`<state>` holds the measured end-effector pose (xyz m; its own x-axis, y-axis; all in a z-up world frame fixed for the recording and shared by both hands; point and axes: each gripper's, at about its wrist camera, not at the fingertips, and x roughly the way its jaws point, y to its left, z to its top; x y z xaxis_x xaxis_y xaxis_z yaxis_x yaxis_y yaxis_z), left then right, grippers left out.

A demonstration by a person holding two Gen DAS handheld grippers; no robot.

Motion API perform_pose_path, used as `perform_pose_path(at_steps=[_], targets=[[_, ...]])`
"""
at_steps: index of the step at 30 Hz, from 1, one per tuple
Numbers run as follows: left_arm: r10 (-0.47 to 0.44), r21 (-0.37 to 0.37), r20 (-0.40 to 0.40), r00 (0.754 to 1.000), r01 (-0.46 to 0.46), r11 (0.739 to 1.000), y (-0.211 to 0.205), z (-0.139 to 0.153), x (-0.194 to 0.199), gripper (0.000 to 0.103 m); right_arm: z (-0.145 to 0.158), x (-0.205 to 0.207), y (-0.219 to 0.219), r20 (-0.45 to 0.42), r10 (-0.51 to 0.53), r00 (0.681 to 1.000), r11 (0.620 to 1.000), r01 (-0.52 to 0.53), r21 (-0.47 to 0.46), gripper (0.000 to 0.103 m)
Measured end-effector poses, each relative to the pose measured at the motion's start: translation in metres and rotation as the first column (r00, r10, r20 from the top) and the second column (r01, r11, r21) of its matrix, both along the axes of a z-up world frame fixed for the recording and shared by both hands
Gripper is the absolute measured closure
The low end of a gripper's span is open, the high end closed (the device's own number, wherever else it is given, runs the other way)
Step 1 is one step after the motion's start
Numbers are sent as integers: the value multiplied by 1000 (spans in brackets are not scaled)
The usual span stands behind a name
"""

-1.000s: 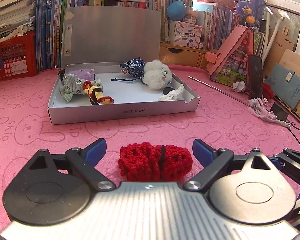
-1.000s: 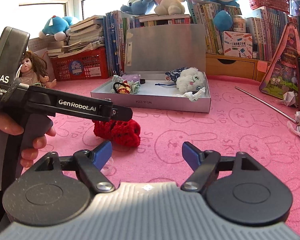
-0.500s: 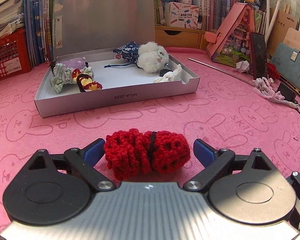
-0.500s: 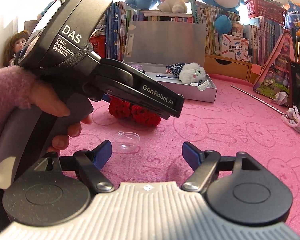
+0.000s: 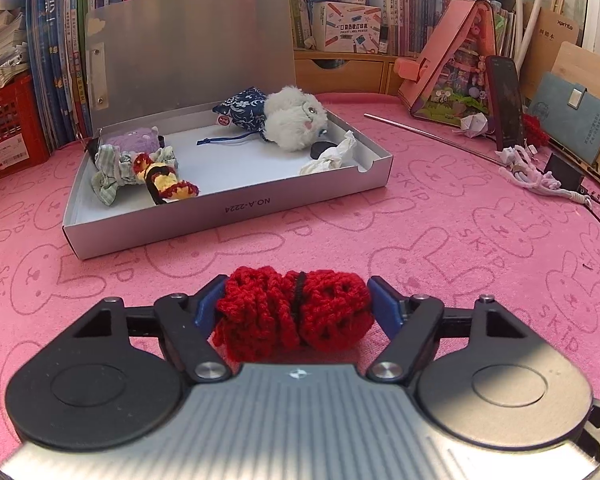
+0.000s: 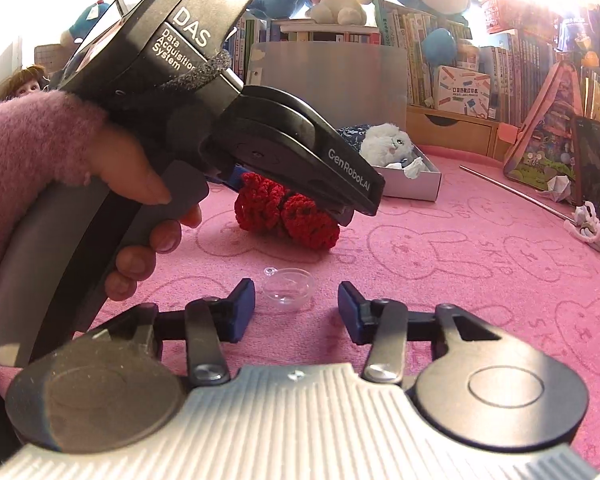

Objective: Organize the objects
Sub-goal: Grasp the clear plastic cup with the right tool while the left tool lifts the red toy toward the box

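A second ago both grippers stood wide with nothing touched; now the left gripper has slid forward around the red crocheted yarn bundle and its jaws are closing, both blue pads already pressing the bundle's ends. The bundle lies on the pink rabbit-print cloth, short of the shallow grey cardboard box that already holds 5 or so small soft things. That grip suggests the bundle is about to be carried to the box.

The right gripper has moved in toward the small clear plastic cup; its jaws are closing, the cup just ahead of the tips, not pinched. In the right wrist view a hand in a fuzzy pink sleeve grips the left tool's handle, tilted downward.
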<state>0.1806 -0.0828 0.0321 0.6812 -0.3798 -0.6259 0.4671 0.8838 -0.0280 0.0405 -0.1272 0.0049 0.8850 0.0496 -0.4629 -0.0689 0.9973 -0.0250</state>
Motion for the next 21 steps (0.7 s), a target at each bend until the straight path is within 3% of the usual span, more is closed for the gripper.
perform_pose_path(at_steps=[4, 14, 21], targets=[[1, 1, 12, 1000, -1, 1000, -1, 0, -1, 27, 2, -2, -3, -1, 0, 1000, 1000, 0, 7, 72], [16, -5, 45, 999, -16, 1000, 0, -5, -8, 24, 10, -7, -35, 13, -83, 996, 997, 83, 12, 72], [30, 30, 73, 997, -32, 999, -9, -15, -8, 21, 12, -6, -59, 13, -152, 988, 988, 152, 15, 72]])
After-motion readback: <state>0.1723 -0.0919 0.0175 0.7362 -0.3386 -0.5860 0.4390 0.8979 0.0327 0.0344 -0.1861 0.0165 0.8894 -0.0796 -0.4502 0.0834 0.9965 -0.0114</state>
